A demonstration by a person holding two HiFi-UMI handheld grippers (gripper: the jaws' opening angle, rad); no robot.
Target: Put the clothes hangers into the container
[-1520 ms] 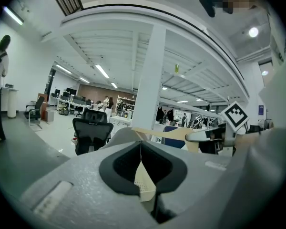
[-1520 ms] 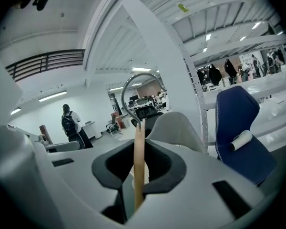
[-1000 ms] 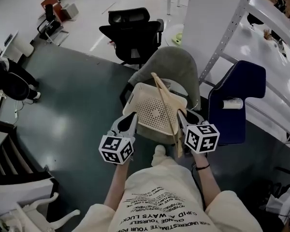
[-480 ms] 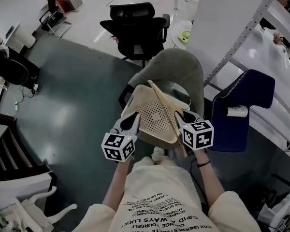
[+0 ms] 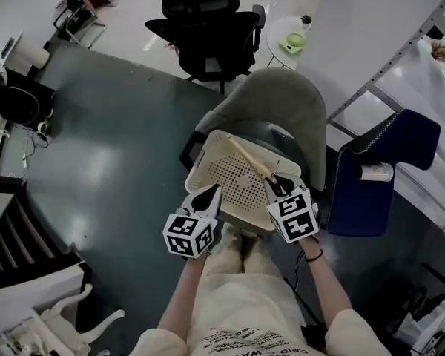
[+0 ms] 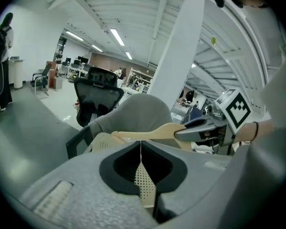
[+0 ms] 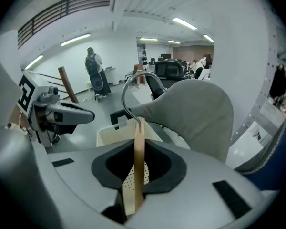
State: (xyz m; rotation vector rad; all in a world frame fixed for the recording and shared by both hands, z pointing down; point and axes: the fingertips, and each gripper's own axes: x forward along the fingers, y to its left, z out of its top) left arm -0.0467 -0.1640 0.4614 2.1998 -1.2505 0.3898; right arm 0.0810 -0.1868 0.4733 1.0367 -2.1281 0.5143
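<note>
At frame centre, the pale wooden hanger [image 5: 250, 159] is clamped by the right gripper [image 5: 279, 184] above the perforated cream container [image 5: 208, 145], itself grasped by the left gripper [image 5: 213, 192].

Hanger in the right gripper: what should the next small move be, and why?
Probably lower the right gripper a little, so the wooden hanger it is shut on settles into the basket. It slants across the basket, held end up at the near rim, which the left gripper pinches.
</note>
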